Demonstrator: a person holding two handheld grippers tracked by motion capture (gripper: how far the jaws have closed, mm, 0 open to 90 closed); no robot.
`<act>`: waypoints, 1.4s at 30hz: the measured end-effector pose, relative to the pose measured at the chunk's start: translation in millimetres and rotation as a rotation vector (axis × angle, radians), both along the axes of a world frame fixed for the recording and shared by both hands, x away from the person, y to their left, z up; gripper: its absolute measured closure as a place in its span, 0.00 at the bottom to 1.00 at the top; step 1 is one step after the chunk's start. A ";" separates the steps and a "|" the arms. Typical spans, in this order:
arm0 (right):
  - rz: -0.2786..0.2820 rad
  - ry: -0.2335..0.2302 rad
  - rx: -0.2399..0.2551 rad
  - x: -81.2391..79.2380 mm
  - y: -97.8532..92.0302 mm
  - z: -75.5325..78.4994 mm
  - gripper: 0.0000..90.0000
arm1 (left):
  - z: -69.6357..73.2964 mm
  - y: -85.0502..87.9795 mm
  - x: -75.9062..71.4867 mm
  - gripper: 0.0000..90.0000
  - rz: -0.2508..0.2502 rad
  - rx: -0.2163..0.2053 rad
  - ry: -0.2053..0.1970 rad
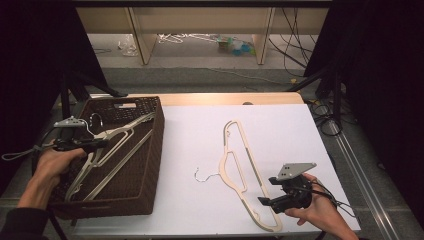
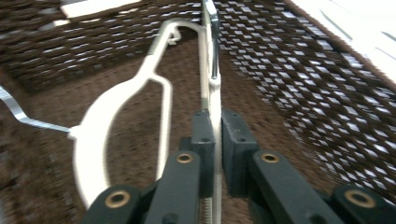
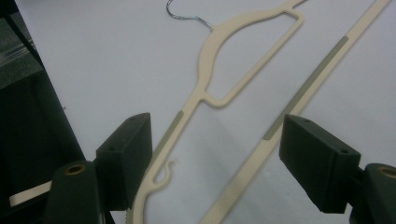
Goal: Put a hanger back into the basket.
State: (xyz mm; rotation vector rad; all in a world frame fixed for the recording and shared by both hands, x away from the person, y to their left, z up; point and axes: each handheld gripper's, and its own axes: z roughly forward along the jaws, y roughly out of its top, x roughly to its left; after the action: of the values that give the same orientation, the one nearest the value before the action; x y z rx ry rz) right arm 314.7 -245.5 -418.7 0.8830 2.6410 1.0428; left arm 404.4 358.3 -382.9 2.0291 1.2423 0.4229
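Hangers: two cream ones in play, and the job looks like packing them into the basket!
Basket hanger (image 1: 107, 145): lying slanted inside the brown woven basket (image 1: 150, 165), which stands on the left of the surface; metal hook toward the far end.
Left gripper (image 2: 215, 140): jaws pinched tight on that hanger's thin bar, deep between the basket walls.
Step in hand: by my read, setting this one down; best to rest it low and flat on the bottom before letting go, so it doesn't spring back up against the wall.
Second hanger (image 1: 243, 170): flat on the white surface (image 1: 200, 130), well apart from the basket, hook pointing left.
Right gripper (image 3: 217, 158): jaws spread wide, holding nothing, poised just over the near end with both bars between them.
Tip: close on one bar alone, near the shoulder, so it lifts level.
Watch out: hooks could snag inside the basket.
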 end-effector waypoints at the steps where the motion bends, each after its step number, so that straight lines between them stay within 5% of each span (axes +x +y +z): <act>1: 0.007 0.002 -0.008 0.4 -0.6 0.6 0.29 | -1.5 0.9 0.9 0.92 0.012 0.000 0.001; 3: 0.004 0.003 -0.006 0.3 -0.5 0.3 0.29 | -5.3 3.3 2.8 0.90 0.041 0.044 0.006; 13: -0.004 0.004 0.000 0.7 -0.2 -2.2 0.29 | -15.4 6.0 5.6 0.83 0.119 0.085 -0.007; 21: 0.011 0.001 -0.010 1.5 -0.1 -2.1 0.29 | -27.4 12.9 6.2 0.67 0.185 0.070 0.035; 28: 0.003 0.010 -0.002 0.9 1.0 -5.1 0.29 | -28.9 20.0 3.5 0.54 0.238 0.057 0.030; 35: 0.001 0.017 -0.003 0.4 2.3 -6.0 0.29 | -13.9 10.1 -7.4 0.41 0.295 0.041 -0.052; 41: 0.007 0.028 -0.010 0.2 3.8 -6.7 0.29 | 3.7 -26.1 -24.8 0.32 0.227 -0.030 -0.156; 42: 0.013 0.001 -0.003 0.7 4.6 -8.6 0.29 | 5.9 -32.9 -28.1 0.29 0.205 -0.045 -0.162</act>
State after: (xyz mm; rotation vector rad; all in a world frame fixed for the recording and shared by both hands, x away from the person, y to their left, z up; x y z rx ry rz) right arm 315.4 -240.9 -427.3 0.8677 2.6521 1.0417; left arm 376.2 325.4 -376.9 1.7984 1.3510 0.6382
